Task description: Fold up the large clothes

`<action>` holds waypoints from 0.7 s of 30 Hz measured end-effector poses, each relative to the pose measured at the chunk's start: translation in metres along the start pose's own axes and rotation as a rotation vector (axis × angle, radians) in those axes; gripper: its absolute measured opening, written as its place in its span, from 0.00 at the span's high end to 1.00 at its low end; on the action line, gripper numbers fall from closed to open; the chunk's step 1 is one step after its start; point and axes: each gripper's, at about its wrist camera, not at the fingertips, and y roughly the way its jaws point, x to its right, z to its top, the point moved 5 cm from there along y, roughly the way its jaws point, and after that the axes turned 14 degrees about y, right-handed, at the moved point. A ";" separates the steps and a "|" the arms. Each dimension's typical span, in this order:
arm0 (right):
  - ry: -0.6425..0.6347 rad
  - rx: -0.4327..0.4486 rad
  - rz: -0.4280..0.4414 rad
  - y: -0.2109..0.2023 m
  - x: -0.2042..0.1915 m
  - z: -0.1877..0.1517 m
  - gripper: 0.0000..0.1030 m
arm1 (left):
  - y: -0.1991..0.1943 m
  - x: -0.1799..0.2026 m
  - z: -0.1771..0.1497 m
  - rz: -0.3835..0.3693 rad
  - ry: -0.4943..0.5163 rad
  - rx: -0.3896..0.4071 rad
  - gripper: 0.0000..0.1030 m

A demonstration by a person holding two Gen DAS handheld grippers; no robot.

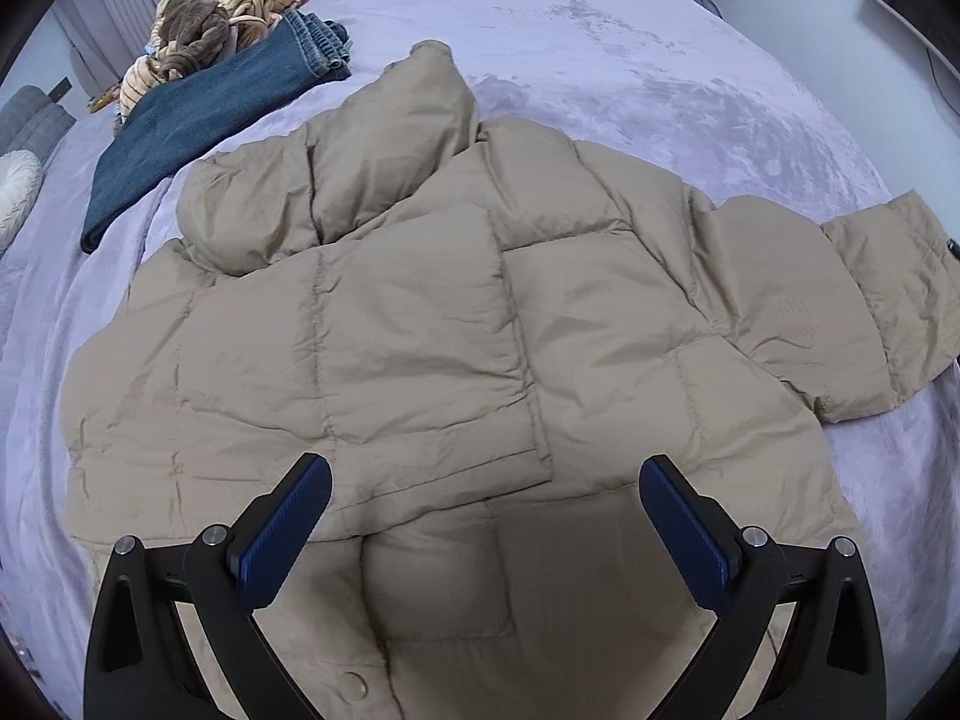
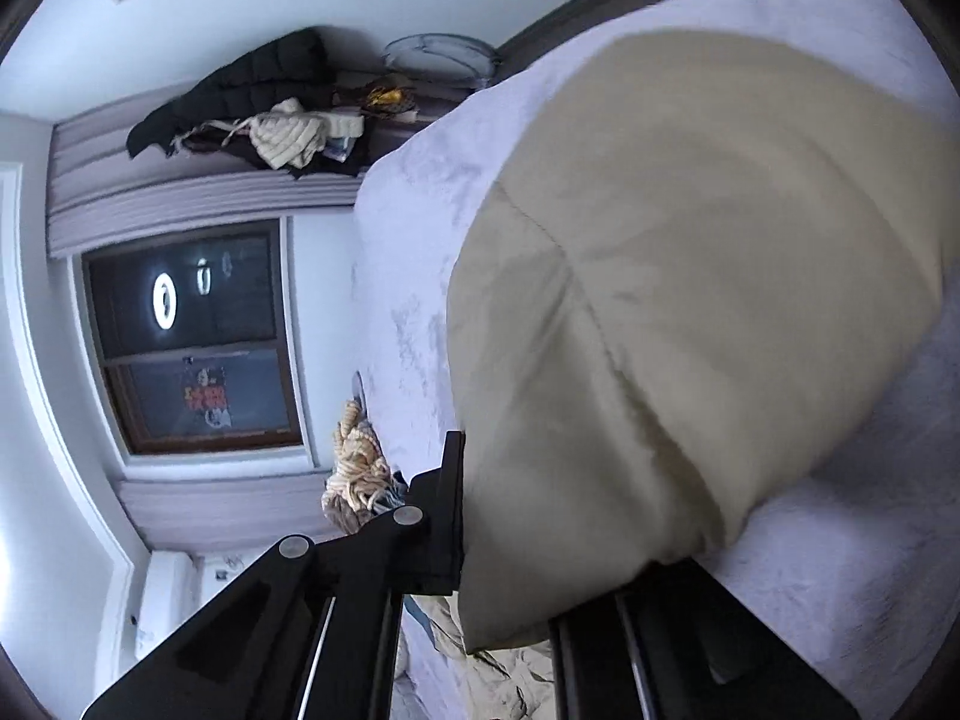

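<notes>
A beige puffer jacket (image 1: 420, 312) lies spread on the lilac bed cover (image 1: 600, 48), one sleeve folded over its body and the other reaching right (image 1: 888, 294). My left gripper (image 1: 485, 483) hovers open over the jacket's near hem, holding nothing. In the right wrist view, which is rolled sideways, my right gripper (image 2: 540, 546) is shut on a thick fold of the jacket (image 2: 690, 300) and holds it up off the bed (image 2: 420, 210). The jacket hides the right fingertip.
Folded blue jeans (image 1: 204, 114) and a pile of striped and brown clothes (image 1: 222, 12) lie at the bed's far left. In the right wrist view there is a dark window (image 2: 192, 336), a heap of clothes (image 2: 270, 114) on a ledge, and the striped pile (image 2: 360, 474).
</notes>
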 end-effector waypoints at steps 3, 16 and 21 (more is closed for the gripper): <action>-0.151 -0.055 -0.025 0.022 -0.035 -0.034 0.94 | -0.002 -0.018 -0.006 0.005 -0.024 0.007 0.00; -0.876 -0.273 -0.289 0.176 -0.093 -0.273 0.93 | -0.001 -0.115 -0.049 0.039 -0.144 0.009 0.00; -0.997 -0.358 -0.424 0.220 -0.029 -0.341 0.94 | 0.003 -0.151 -0.068 0.048 -0.195 0.008 0.00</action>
